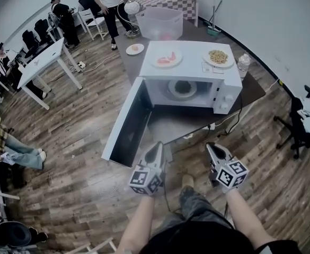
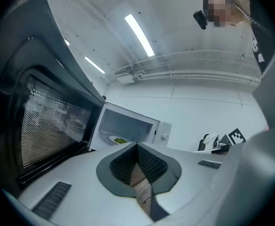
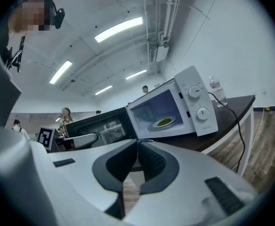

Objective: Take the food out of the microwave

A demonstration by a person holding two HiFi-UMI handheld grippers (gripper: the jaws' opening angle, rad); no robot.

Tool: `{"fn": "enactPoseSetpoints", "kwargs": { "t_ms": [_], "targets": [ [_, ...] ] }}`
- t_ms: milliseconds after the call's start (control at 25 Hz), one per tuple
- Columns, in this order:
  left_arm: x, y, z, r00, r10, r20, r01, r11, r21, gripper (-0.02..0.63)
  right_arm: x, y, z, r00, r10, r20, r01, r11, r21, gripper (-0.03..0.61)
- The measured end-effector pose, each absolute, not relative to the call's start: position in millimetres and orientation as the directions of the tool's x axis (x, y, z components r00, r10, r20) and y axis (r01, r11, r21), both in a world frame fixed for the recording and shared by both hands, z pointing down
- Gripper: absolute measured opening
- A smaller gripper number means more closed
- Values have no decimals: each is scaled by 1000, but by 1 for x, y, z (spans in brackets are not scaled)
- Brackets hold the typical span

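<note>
Left tongs point(image 1: 156, 148) and right tongs point(image 1: 212, 148): both closed, empty, bottom centre, facing the open microwave point(image 1: 226, 91).
Food plate point(image 1: 182, 88) in cavity, dim, contents unclear in head view; door point(image 1: 128, 123) juts lower left beside left tongs.

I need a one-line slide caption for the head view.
Both shut, the left claw and right claw face an open white microwave oven holding a round white plate of green food.
</note>
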State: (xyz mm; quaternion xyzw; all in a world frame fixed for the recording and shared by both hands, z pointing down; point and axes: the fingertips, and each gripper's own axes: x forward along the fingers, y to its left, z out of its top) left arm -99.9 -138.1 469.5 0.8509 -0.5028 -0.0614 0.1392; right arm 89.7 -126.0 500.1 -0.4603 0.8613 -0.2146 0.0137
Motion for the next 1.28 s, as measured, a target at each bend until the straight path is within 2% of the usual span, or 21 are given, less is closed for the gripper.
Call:
{"fn": "enactPoseSetpoints", "kwargs": {
  "t_ms": [640,920,1000,1280],
  "targets": [
    [-86,-230,491,456,-888,53,-851,-418,320,12,83,-230,520,-648,-724,235,-751,557,-354,11],
    [-86,-266,498,420,-906,53,-866,-382,323,12,65,-278,521,-680,-686,258,-733,624,-272,12],
    [-83,-273,500,416,-908,50,-867,-380,322,12,58,-287,523,-690,-673,266,-723,645,-248,44],
    [-77,-288,505,414,-909,43,-870,-381,312,12,40,-318,524,-683,-671,289,-722,680,-127,44]
  ]
}}
